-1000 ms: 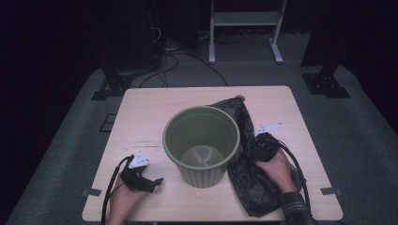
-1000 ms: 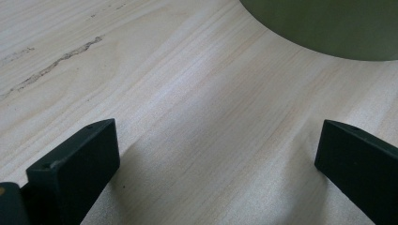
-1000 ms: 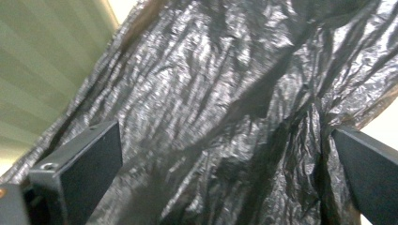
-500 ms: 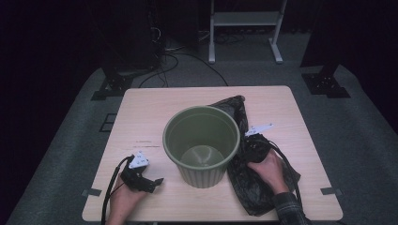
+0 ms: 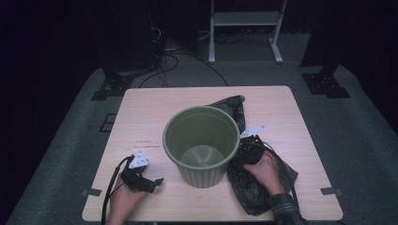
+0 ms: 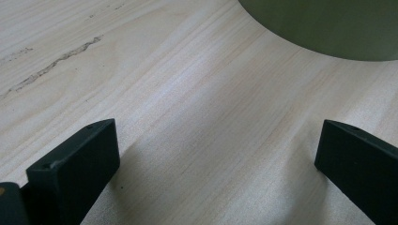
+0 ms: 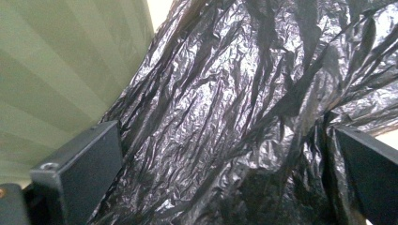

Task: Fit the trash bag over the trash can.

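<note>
An empty green ribbed bin (image 5: 202, 140) stands upright in the middle of the wooden table (image 5: 155, 103). A crumpled black plastic bag (image 5: 263, 187) lies flat to its right, running from behind the bin to the front edge. My right gripper (image 5: 243, 149) is low over the bag beside the bin wall. In the right gripper view its jaws are open, the bag (image 7: 244, 117) lies between them and the bin (image 7: 61, 70) is at left. My left gripper (image 5: 157, 182) rests open on bare wood at front left; the bin's base (image 6: 324, 28) shows ahead of it.
Dark scuff marks (image 5: 143, 143) cross the wood left of the bin. Tape tabs (image 5: 91, 192) mark the table's front corners. Beyond the table are grey carpet, black stand bases (image 5: 324, 84), cables and a white frame (image 5: 244, 28).
My right gripper has moved left and forward over the bag, closer to the bin's side. The left gripper has stayed where it was.
</note>
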Motion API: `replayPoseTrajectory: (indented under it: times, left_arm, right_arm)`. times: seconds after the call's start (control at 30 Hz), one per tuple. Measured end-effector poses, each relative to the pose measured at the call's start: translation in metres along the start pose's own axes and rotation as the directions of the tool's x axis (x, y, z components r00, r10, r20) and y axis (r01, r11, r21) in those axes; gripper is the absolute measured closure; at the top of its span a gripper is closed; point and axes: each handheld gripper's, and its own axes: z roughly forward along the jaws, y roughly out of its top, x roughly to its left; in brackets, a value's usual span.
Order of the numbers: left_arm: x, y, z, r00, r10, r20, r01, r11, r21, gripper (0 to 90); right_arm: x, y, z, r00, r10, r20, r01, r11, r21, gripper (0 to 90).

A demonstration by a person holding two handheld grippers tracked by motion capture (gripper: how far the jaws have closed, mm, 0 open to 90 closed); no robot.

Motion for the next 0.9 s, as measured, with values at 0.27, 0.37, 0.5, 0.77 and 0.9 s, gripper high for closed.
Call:
replayPoseTrajectory:
  times: [0.27, 0.37, 0.5, 0.77, 0.9]
  left_arm:
    - [0.0, 0.0, 0.0, 1.0, 0.0, 0.0, 0.0, 1.0, 0.0, 0.0]
    - [0.0, 0.0, 0.0, 1.0, 0.001, 0.0, -0.001, 1.0, 0.0, 0.0]
    - [0.0, 0.0, 0.0, 1.0, 0.001, 0.0, -0.001, 1.0, 0.0, 0.0]
    - [-0.001, 0.0, 0.0, 1.0, 0.001, 0.0, -0.001, 1.0, 0.0, 0.0]
    - [-0.001, 0.0, 0.0, 1.0, 0.001, 0.001, -0.001, 1.0, 0.0, 0.0]
  right_arm:
    - [0.007, 0.0, 0.003, 0.9971, -0.057, 0.05, 0.056, 0.998, 0.023, 0.0]
    - [0.008, 0.0, 0.002, 0.9971, -0.062, 0.045, 0.061, 0.998, 0.018, 3.9]
    - [0.013, 0.001, -0.002, 0.997, -0.067, 0.04, 0.066, 0.998, 0.009, 19.5]
    - [0.024, 0.002, -0.008, 0.9966, -0.082, 0.008, 0.082, 0.997, 0.008, 60.4]
    - [0.026, 0.002, -0.008, 0.9957, -0.09, -0.022, 0.09, 0.996, 0.01, 73.8]
